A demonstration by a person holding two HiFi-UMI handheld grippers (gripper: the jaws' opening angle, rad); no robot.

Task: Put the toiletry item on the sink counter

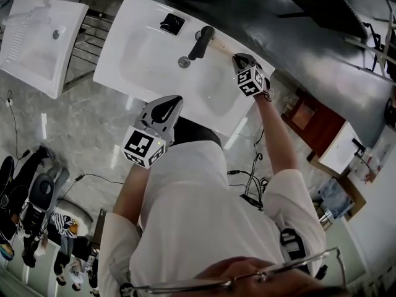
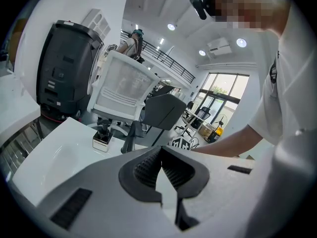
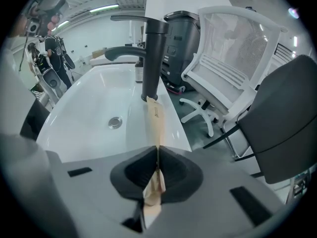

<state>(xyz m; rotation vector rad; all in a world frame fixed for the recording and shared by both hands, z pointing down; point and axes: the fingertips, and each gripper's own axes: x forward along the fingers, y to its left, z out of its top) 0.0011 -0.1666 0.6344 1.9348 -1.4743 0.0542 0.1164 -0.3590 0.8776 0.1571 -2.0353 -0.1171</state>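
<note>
The toiletry item (image 3: 154, 120) is a thin tan paper packet. My right gripper (image 3: 157, 156) is shut on its near end. The packet stretches along the back rim of the white sink counter (image 3: 174, 130), and its far end reaches the base of the black faucet (image 3: 151, 58). In the head view the right gripper (image 1: 239, 58) is at the counter's back right, with the packet (image 1: 223, 47) pointing toward the faucet (image 1: 201, 42). My left gripper (image 1: 172, 103) hovers at the counter's front edge. Its jaws (image 2: 161, 152) are shut and hold nothing.
A drain (image 1: 184, 61) sits in the basin. A small black-topped bottle (image 1: 172, 23) stands at the back of the counter (image 1: 139, 14). A second white sink (image 1: 34, 42) and a metal rack (image 1: 86, 42) are to the left. A red-brown box (image 1: 312, 119) stands at the right.
</note>
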